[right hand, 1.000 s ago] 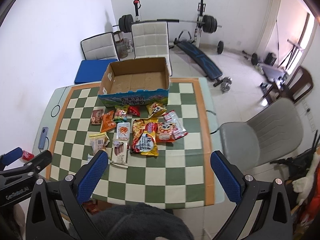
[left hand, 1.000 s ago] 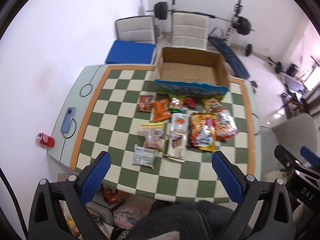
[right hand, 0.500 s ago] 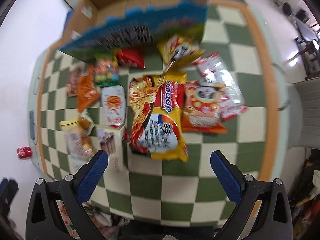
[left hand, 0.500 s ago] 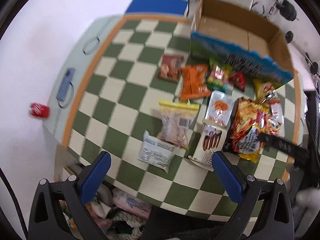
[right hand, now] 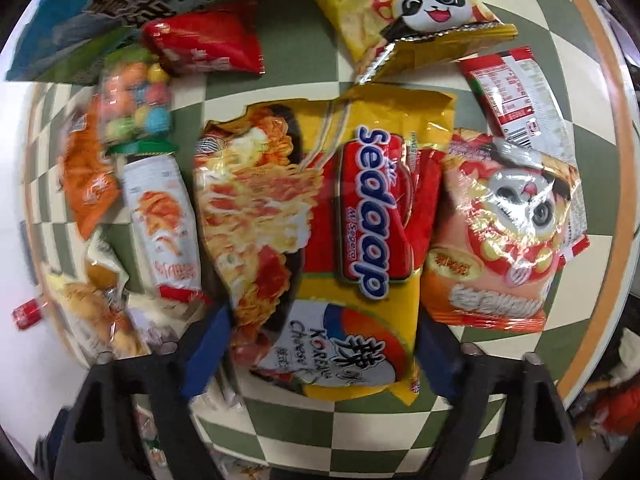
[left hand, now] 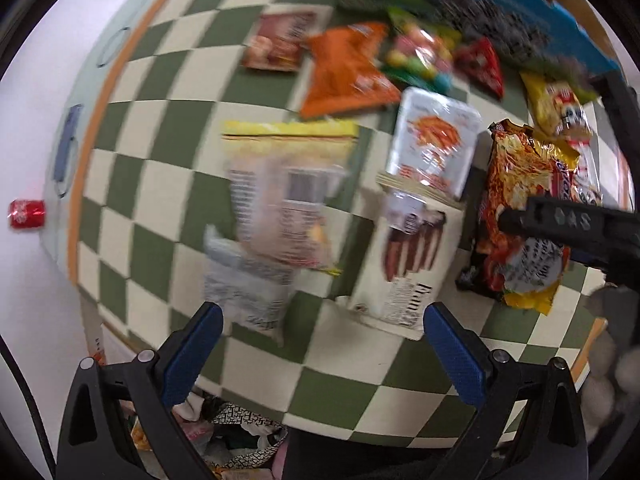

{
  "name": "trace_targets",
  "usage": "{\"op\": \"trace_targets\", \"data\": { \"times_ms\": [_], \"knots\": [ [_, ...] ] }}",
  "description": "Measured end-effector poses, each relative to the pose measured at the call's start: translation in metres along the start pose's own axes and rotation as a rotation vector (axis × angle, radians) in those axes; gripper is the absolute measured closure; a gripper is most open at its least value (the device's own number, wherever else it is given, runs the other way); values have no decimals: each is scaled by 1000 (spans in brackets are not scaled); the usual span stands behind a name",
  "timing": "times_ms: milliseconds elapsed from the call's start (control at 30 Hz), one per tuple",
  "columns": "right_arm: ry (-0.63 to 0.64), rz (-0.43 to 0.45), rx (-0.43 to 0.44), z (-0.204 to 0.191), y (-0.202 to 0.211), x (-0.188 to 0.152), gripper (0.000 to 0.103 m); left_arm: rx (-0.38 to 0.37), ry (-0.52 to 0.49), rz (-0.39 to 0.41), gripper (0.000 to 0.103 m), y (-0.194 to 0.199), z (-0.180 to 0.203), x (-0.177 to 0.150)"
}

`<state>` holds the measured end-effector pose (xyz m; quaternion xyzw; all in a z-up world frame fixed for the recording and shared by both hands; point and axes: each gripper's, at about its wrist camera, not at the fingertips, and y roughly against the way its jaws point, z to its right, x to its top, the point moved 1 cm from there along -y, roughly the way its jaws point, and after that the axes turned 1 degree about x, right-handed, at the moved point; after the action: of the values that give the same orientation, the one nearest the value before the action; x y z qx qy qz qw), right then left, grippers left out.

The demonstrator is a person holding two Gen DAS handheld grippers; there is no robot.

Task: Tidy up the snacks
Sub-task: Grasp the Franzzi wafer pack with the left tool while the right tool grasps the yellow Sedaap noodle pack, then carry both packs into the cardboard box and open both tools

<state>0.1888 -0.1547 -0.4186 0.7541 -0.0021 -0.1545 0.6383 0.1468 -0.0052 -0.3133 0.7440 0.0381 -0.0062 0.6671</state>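
1. The left wrist view alone shows the checkered table's [left hand: 132, 184] left edge, a red can [left hand: 26, 214] past that edge, and a tall box of chocolate sticks [left hand: 404, 256] beside a clear-fronted snack pouch [left hand: 286, 196].
2. The right wrist view alone shows two panda-printed bags, one yellow [right hand: 408, 8] and one orange [right hand: 504, 232].
3. The left gripper [left hand: 320, 326] hovers above the table's near edge, jaws wide apart and holding nothing.
4. The right gripper [right hand: 320, 340] sits low over the yellow noodle packet [right hand: 320, 216], its blue fingers [right hand: 208, 344] spread on either side of the packet's near end. Whether they touch it is unclear.
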Motion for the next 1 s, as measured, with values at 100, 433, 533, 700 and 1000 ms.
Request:
{"op": "trace_targets", "data": {
  "times_ms": [100,433,533,700,1000],
  "knots": [
    [43,-29,-35,12,-5,-9,21,-11,-44,-17,0,-14,13,3],
    [4,-96,17,48,-49,-25,17,-30,-131,-28,33,-50,49,21],
    [-19,-83,16,50,-71,-19,15,-32,-118,-25,46,-49,51,23],
    [-34,-75,-29,55,-71,-5,14,6,-101,-10,46,-42,47,16],
    [3,-12,-33,44,-96,-23,16,6,-65,46,46,5,28,-24]
  ]
}}
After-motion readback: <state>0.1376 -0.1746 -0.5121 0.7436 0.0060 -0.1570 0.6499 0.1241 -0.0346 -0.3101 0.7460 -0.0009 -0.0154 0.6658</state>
